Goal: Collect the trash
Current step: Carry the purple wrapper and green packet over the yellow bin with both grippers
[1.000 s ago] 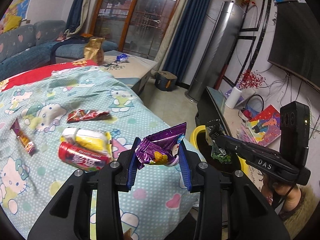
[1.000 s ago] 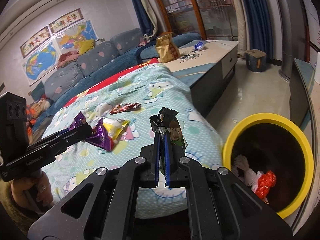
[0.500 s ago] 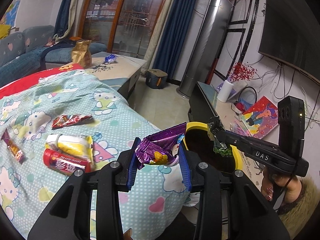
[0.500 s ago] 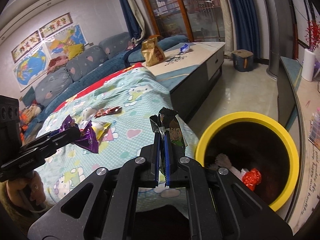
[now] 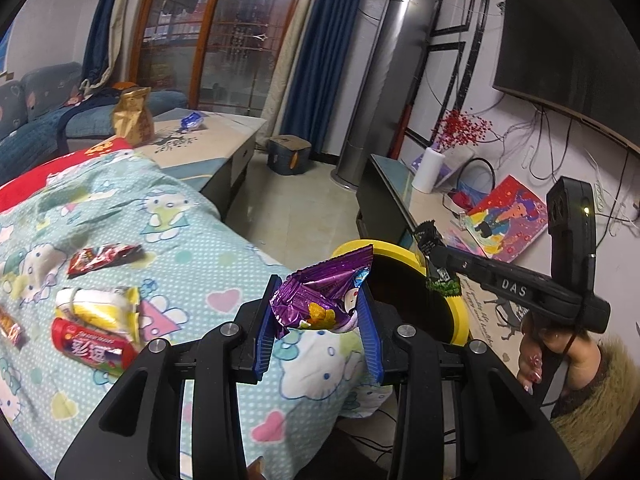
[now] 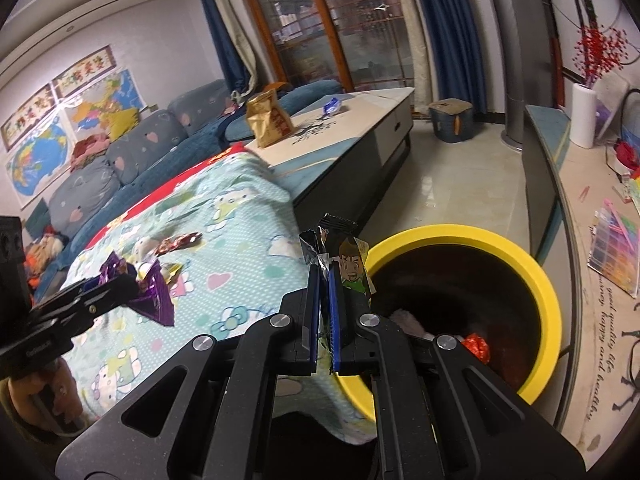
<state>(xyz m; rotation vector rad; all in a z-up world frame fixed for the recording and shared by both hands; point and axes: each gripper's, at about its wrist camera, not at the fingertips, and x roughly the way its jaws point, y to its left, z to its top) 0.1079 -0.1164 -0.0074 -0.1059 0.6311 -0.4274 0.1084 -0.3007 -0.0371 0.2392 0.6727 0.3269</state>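
My left gripper [image 5: 318,312] is shut on a crumpled purple snack wrapper [image 5: 320,300], held over the blanket's edge beside the yellow-rimmed bin [image 5: 460,316]. My right gripper [image 6: 325,312] is shut on a dark green cartoon wrapper [image 6: 348,268], held at the near left rim of the bin [image 6: 548,292]. In the left wrist view the right gripper [image 5: 434,256] hangs the green wrapper [image 5: 440,284] over the bin's opening. In the right wrist view the left gripper [image 6: 132,284] holds the purple wrapper [image 6: 154,296] over the blanket. Red and white trash [image 6: 476,348] lies inside the bin.
On the Hello Kitty blanket [image 5: 180,248] lie a red wrapper [image 5: 104,256], a yellow-white packet [image 5: 100,308] and a red tube packet [image 5: 92,348]. A coffee table [image 6: 352,120] carries a brown bag [image 6: 268,120] and a blue wrapper [image 6: 332,105]. A TV stand [image 6: 592,220] runs along the right.
Both grippers moved right toward the bin, still holding their wrappers. The bin now looms larger, and the green wrapper is at its rim.
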